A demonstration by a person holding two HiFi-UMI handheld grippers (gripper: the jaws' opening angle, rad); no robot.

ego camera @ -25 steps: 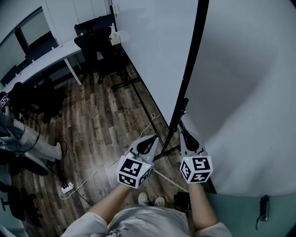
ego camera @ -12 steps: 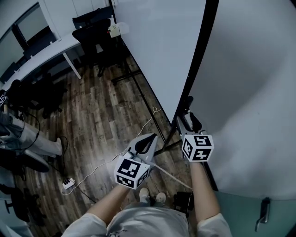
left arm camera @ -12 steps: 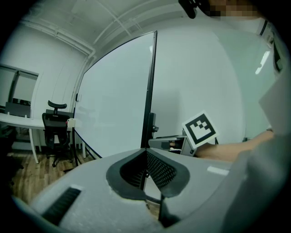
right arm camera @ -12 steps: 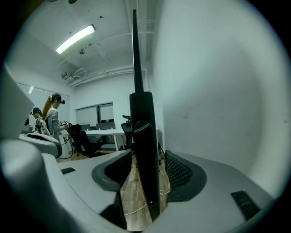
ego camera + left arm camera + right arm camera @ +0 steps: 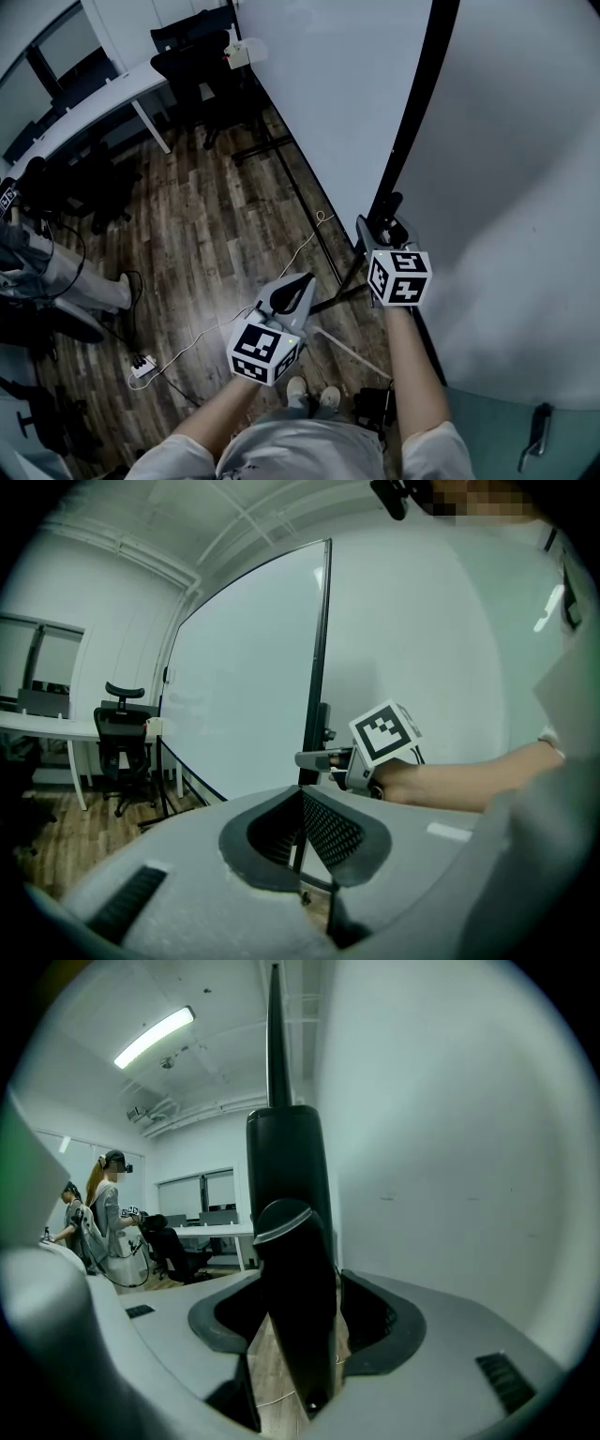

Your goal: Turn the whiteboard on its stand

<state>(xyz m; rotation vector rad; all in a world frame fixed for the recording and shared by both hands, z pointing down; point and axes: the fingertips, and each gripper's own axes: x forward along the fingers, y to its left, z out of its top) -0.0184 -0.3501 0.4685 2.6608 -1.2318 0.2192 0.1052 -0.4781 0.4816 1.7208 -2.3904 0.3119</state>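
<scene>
The whiteboard (image 5: 328,94) stands upright on its stand, its black side post (image 5: 417,122) running down towards my hands. A black knob (image 5: 395,202) sticks out of that post low down. My right gripper (image 5: 380,226) is at this knob and its jaws are opening. In the right gripper view the knob (image 5: 295,1279) stands between the wide jaws, and the pads do not press on it. My left gripper (image 5: 298,281) hangs lower left over the floor, shut and holding nothing. The left gripper view shows the board (image 5: 244,696) and the right gripper (image 5: 314,758) at the post.
A plain wall (image 5: 525,187) lies close on the right. The stand's foot bar (image 5: 309,220) runs over the wood floor, with a cable and power strip (image 5: 141,364) near my feet. A desk (image 5: 84,112) and office chairs (image 5: 192,80) stand behind. A person's legs (image 5: 56,281) show at the left.
My right gripper has moved forward along the post to the knob, and its jaws have gone from shut to wide apart. The left gripper has sunk slightly.
</scene>
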